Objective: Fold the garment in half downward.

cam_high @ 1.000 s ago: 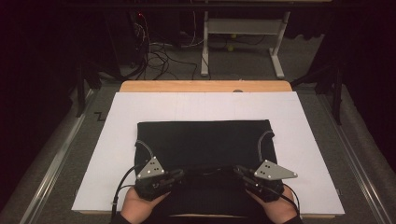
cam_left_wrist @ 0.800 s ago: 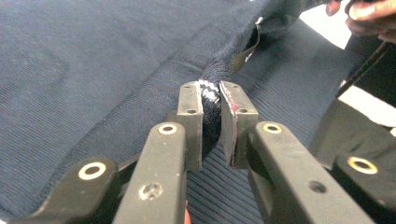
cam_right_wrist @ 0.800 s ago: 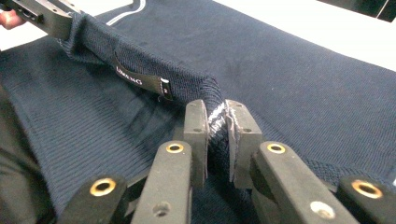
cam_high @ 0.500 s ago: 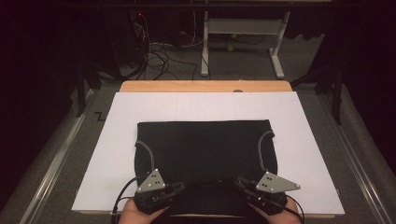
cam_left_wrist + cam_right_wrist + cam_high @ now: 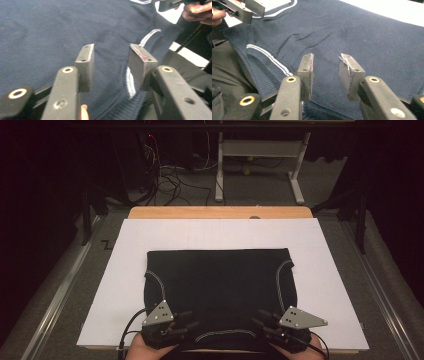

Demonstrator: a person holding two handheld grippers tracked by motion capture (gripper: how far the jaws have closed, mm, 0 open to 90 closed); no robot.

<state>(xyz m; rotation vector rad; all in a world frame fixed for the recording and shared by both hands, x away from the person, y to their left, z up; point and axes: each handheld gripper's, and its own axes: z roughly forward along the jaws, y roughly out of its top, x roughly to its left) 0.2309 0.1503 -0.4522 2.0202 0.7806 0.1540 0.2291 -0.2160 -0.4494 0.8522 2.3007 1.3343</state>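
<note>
Letting go near the collar, the left gripper (image 5: 186, 320) and right gripper (image 5: 260, 320) have just been opening, pads apart over the navy sweater (image 5: 220, 280) lying folded on the white sheet (image 5: 320, 250); a pad could snag the knit and spoil the fold.

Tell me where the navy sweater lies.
In the high view, the navy sweater lies flat on the white sheet, centred, its near edge between both claws.

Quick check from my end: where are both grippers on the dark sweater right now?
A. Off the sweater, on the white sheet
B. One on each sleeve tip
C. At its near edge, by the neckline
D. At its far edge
C: in the high view the left gripper and right gripper sit at the sweater's near edge, either side of the striped neckline.
</note>
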